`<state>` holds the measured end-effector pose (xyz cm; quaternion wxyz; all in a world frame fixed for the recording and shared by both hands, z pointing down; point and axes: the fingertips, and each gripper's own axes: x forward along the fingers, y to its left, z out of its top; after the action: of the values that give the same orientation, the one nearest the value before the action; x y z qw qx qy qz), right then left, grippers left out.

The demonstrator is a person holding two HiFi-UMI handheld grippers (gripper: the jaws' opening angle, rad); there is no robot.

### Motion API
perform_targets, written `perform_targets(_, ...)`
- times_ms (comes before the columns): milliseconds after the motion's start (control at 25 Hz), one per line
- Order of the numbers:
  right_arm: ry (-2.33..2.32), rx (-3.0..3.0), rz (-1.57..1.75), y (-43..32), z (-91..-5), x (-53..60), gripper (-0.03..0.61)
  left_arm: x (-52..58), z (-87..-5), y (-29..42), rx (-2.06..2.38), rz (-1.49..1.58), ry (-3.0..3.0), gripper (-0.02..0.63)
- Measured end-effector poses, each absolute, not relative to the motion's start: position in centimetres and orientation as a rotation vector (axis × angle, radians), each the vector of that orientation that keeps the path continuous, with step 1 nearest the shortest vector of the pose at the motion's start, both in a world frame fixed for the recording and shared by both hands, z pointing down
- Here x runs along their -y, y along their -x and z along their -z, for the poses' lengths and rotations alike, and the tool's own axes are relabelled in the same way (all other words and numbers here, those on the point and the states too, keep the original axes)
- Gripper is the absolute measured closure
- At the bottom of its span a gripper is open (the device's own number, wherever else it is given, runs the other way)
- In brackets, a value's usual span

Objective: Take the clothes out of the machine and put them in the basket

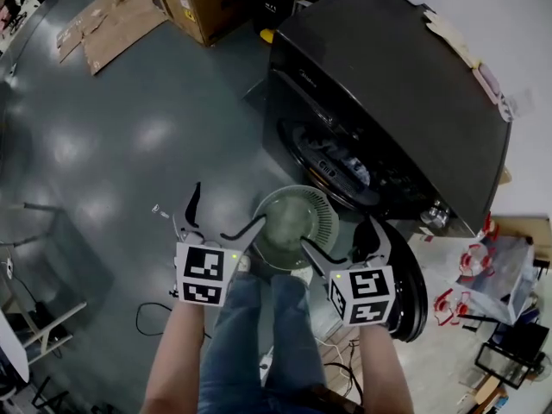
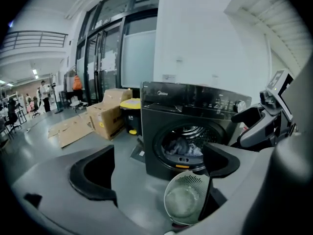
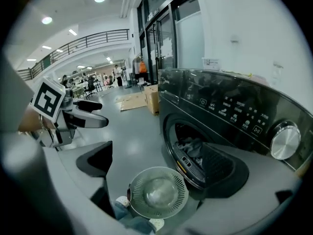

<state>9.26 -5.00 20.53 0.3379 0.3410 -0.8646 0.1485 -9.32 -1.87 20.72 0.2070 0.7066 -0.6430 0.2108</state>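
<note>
A black front-loading washing machine (image 1: 388, 102) stands with its round door (image 1: 407, 293) swung open. Grey and white clothes (image 2: 183, 146) lie inside the drum (image 3: 193, 149). A pale green slotted basket (image 1: 297, 222) sits empty on the floor in front of the opening (image 2: 186, 199) (image 3: 157, 192). My left gripper (image 1: 226, 210) hangs open to the basket's left, holding nothing (image 2: 156, 170). My right gripper (image 1: 341, 238) is open and empty too, at the basket's right next to the door (image 3: 161, 168). Both are short of the drum.
Cardboard boxes (image 1: 203, 0) and flattened cardboard (image 1: 108, 24) lie on the grey floor behind the machine's left, beside a yellow bin (image 2: 130, 114). The person's jeans-clad legs (image 1: 259, 335) stand just behind the basket. Cables (image 1: 151, 317) trail on the floor.
</note>
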Motion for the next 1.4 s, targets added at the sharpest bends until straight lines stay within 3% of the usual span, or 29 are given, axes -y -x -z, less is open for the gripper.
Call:
perform_targets(760, -0.852, 2.333, -0.362, -7.6, -35.9, 9.1, 0.009, 4.4, -35.3, 7.9, 1.803, -0.591, -1.961, 0.046)
perform_targets(1400, -1.237, 2.036, 0.092, -9.6, -45.1, 19.5, 0.009, 8.8, -46.8, 8.9, 1.815, -0.595, -1.810, 0.046)
